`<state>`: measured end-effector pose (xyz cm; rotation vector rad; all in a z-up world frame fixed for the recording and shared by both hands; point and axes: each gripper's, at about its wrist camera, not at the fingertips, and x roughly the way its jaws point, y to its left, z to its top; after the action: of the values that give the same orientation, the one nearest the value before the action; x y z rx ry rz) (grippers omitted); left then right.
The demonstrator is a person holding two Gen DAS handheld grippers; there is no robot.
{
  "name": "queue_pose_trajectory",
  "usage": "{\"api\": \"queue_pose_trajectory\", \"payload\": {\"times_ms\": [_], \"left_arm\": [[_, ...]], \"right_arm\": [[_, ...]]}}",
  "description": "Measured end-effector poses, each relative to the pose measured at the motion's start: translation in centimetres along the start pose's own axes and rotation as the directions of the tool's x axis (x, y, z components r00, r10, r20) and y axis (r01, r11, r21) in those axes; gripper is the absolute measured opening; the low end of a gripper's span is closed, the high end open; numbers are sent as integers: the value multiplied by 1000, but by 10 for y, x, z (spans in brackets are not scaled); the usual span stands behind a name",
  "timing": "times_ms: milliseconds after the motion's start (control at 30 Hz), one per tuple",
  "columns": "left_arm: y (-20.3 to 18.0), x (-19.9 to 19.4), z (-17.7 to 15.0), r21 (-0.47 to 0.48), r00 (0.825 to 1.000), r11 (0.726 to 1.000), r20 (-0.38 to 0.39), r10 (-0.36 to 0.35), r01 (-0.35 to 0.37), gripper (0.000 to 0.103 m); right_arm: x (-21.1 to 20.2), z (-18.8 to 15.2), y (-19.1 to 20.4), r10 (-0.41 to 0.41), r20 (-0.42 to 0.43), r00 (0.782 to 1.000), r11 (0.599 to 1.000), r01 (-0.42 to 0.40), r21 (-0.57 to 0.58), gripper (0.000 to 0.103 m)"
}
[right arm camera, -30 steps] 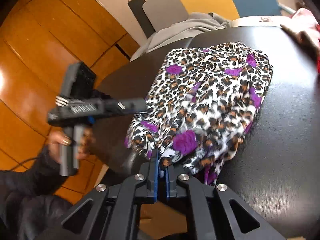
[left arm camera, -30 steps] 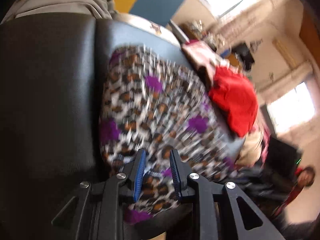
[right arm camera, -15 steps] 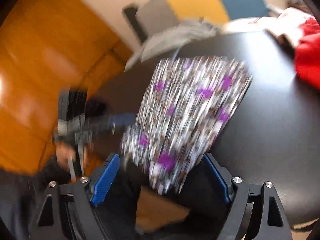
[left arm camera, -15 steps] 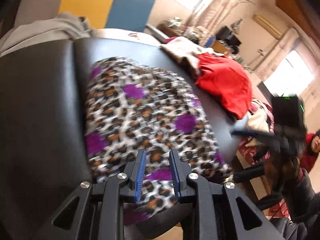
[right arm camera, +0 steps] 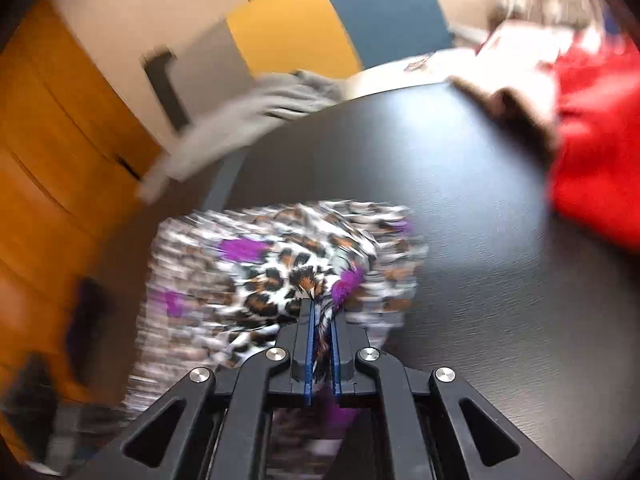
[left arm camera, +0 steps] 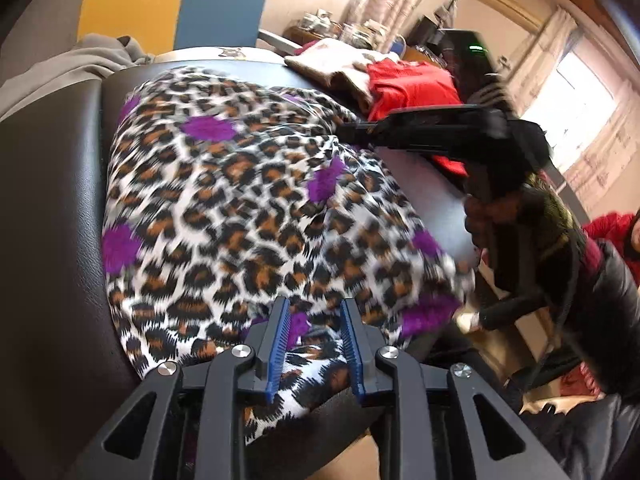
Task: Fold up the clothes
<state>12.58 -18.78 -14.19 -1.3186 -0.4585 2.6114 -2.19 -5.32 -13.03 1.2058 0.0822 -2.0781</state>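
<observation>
Leopard-print garment (left arm camera: 248, 200) lies lengthwise away.

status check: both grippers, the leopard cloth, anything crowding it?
Right gripper shut on the leopard cloth, fold pinched. Left gripper part open, jaws opening, cloth's near edge between fingers. Red garment piled beyond, apart from it.

Black table (right arm camera: 460, 200) — yellow and blue panels (left arm camera: 172, 4) behind
</observation>
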Motion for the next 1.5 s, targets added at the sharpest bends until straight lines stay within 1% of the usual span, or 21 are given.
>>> {"api": "queue_pose_trajectory", "payload": {"times_ms": [33,133,233,267,333,367,400,467,567,667,733,800,867,900,967,1067,1133,1267,1367,1433,1500], "left_arm": [[0,-1,-1,-3,1000,1000,-1,4,-4,25],[3,-4,-2,-45,1000,999,-5,-1,1,25],[17,-15,1,-137,997,988,1,-75,75,25],[23,-21,5,-154,998,986,21,-66,68,25],[35,-33,14,-173,998,984,57,-37,47,25],[41,-39,22,-179,996,983,82,-18,33,25],[46,-43,30,-181,995,983,100,3,15,26],[56,-48,46,-177,991,984,126,48,-25,26],[62,-44,75,-140,986,988,146,83,-62,26],[60,-33,102,-79,985,993,147,95,-84,26],[58,-20,118,-43,985,994,133,110,-105,26],[63,0,128,-39,987,989,80,142,-140,26],[76,25,128,-56,982,981,-8,188,-188,26],[82,36,125,-77,981,978,-26,193,-195,26],[81,37,118,-94,979,977,43,198,-193,26],[66,40,113,-56,957,959,73,281,-277,26],[60,39,113,-65,950,951,70,305,-301,26],[57,31,116,-81,950,951,67,306,-300,26],[56,14,116,-89,946,949,91,311,-303,26],[61,-3,112,-113,942,947,118,314,-301,28],[73,-21,105,-160,943,948,144,299,-276,33]], "right_arm": [[3,-4,-6,-20,-25,999,1000,20,-2,7],[8,-15,-5,-52,-8,999,997,51,-55,6],[7,-13,-5,-46,3,999,999,46,-25,10],[7,-13,-7,-34,5,999,999,34,-12,12],[-2,-11,-11,-38,26,999,999,38,-2,28],[-12,-10,-11,-42,55,998,999,43,-5,44],[-22,-9,-11,-46,84,995,999,47,-9,52],[-43,-9,-3,-29,125,992,998,35,-44,52],[-56,-22,29,72,114,991,988,-56,-144,52],[-68,-40,65,172,79,982,956,-147,-256,52],[-65,-55,89,197,22,980,930,-180,-320,52],[-57,-73,94,169,-39,985,915,-172,-364,51],[-39,-94,88,70,-137,988,923,-116,-366,50],[-35,-104,83,31,-126,991,919,-78,-387,50],[-41,-118,77,51,-58,997,905,-70,-420,50],[-41,-118,74,67,-58,996,914,-85,-397,51],[-40,-118,75,68,-59,996,908,-86,-410,51],[-43,-118,70,92,-62,994,912,-109,-395,52],[-48,-113,70,128,-67,989,921,-144,-362,66],[-54,-109,71,144,-68,987,927,-159,-339,69],[-67,-101,67,188,-42,981,939,-192,-284,72]]}}
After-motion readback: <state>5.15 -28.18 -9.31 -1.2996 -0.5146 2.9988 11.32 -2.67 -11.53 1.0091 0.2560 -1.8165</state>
